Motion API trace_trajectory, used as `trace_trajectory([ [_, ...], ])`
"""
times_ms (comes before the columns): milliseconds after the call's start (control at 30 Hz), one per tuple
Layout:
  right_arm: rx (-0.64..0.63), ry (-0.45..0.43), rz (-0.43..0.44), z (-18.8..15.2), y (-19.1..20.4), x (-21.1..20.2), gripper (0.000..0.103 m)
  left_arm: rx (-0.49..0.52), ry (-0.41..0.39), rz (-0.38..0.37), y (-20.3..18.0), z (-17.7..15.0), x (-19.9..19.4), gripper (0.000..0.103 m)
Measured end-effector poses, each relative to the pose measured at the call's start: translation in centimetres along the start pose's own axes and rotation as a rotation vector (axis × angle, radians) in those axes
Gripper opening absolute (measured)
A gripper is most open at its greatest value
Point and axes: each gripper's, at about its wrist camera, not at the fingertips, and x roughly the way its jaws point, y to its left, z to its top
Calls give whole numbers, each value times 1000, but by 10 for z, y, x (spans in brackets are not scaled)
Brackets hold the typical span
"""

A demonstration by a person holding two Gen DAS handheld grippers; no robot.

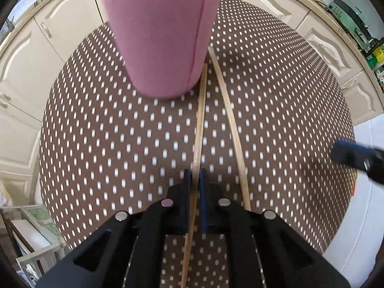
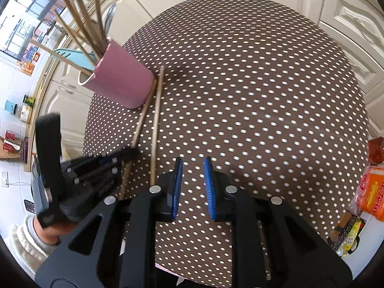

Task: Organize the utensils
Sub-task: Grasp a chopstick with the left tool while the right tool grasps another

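While the left gripper [image 1: 195,180] points steeply down at the dotted brown counter [image 1: 108,132], its jaws are pressed together on a wooden chopstick [image 1: 200,120] that runs from the bottom centre of the left wrist view up to the foot of the pink cup [image 1: 158,43]. Just to its right lies a second chopstick [image 1: 228,110], bowed by the lens, loose on the cloth. The cup fills the upper centre, and a blurred blue fingertip of the right gripper [image 1: 345,153] enters at the right edge.

From the right wrist view, the right gripper [image 2: 193,187] hangs over bare cloth at lower centre, its jaws a narrow gap apart with nothing between them. The cup [image 2: 120,84] stands at upper left with more chopsticks [image 2: 79,19] bristling from it. The two loose sticks lie below it, and the left gripper [image 2: 129,153] clamps the left one.
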Motion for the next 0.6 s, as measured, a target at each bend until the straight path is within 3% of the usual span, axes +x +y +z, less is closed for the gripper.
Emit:
trace_trajectory([
  [300, 4, 33, 40, 31, 34, 43, 19, -87, 43, -56, 30, -45, -13, 7],
  [600, 8, 55, -23, 53, 60, 80, 21, -194, 58, -83, 66, -59, -23, 6],
])
